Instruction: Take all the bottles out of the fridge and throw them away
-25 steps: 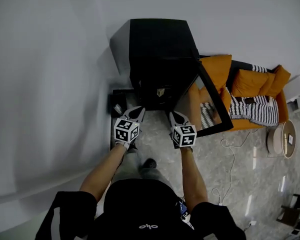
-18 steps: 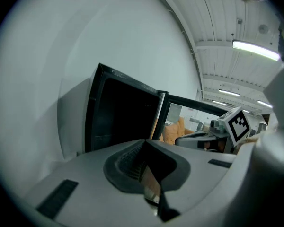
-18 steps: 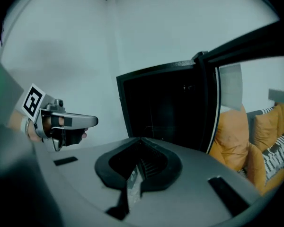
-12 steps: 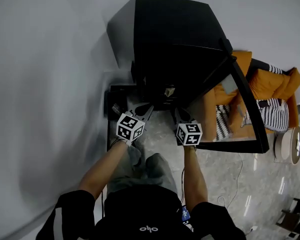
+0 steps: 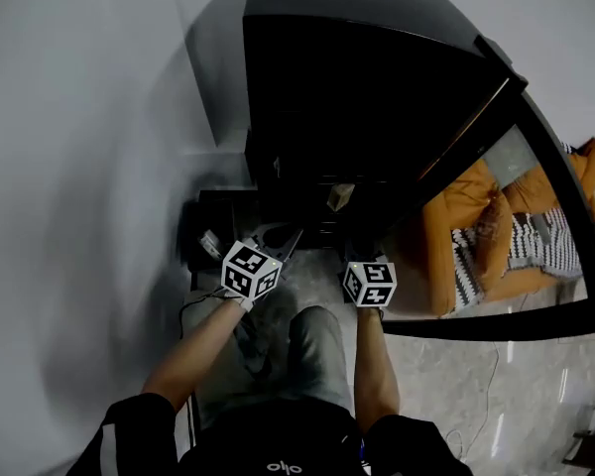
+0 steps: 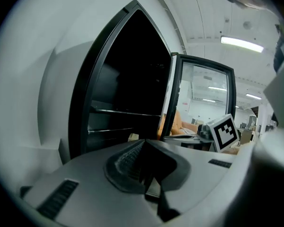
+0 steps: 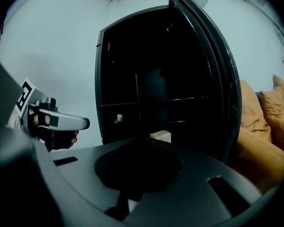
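- The left tool has its jaws pressed together with nothing between them, in front of the open fridge.
- Inside the fridge, dark shelves hold a small pale item low down.
- The fridge's glass door stands at its right, with a marker cube just beyond.

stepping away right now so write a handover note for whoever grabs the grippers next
Left gripper: shut, empty, low in front of the open fridge.
Right gripper: shut, empty, beside it.
Things: door swung open to the right. The interior is dark; only a small pale item shows on a shelf, and no bottles can be made out.
Done: door open.
Left: find the bottles, take each out, throw them away. No bin in view.
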Motion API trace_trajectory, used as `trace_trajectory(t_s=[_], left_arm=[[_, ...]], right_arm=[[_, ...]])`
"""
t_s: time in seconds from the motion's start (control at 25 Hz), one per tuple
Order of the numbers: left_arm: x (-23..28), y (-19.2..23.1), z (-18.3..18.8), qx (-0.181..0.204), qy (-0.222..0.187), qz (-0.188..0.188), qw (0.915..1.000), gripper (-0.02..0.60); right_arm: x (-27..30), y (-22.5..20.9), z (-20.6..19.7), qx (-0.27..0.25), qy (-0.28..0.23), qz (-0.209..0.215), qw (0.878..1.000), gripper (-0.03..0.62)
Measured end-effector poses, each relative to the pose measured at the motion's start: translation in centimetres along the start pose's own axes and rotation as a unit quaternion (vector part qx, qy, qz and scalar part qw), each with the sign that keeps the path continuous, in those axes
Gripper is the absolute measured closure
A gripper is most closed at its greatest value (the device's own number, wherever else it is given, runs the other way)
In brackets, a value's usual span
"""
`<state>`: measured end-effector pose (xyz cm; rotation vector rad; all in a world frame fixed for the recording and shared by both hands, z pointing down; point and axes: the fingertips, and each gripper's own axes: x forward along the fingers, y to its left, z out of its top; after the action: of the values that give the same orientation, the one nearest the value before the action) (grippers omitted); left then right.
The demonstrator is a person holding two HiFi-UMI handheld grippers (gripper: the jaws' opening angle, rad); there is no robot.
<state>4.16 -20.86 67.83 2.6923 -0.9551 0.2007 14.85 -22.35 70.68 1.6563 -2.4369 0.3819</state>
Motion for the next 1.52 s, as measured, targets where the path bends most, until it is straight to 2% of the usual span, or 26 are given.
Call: trace_trajectory(t_s=[0.28, 0.52, 0.96, 1.52], left_arm=[[2.5, 2.0, -4.9, 0.032, -0.036, 0.01, 0.9988, 0.581], [3.3, 3.0, -7.2, 0.029, -0.039, 0.031, 0.9984, 0.581], [5.8, 3.7, -7.9, 0.024, -0.04, 0.052, 0.9975, 0.581], [7.9, 3.6, -8.2, 0.023, -0.036, 0.044, 0.9981, 0.581]], right_arm=[[2.6, -0.4, -5.0, -0.039, -0.057, 0.015, 0.997, 0.586], [2.5, -1.3, -8.0, -0.047, -0.063, 0.024, 0.997, 0.586], [4.7, -3.4, -6.4, -0.05, -0.076, 0.038, 0.995, 0.586], [5.1, -5.1, -7.0, -0.035, -0.076, 0.033, 0.996, 0.585]])
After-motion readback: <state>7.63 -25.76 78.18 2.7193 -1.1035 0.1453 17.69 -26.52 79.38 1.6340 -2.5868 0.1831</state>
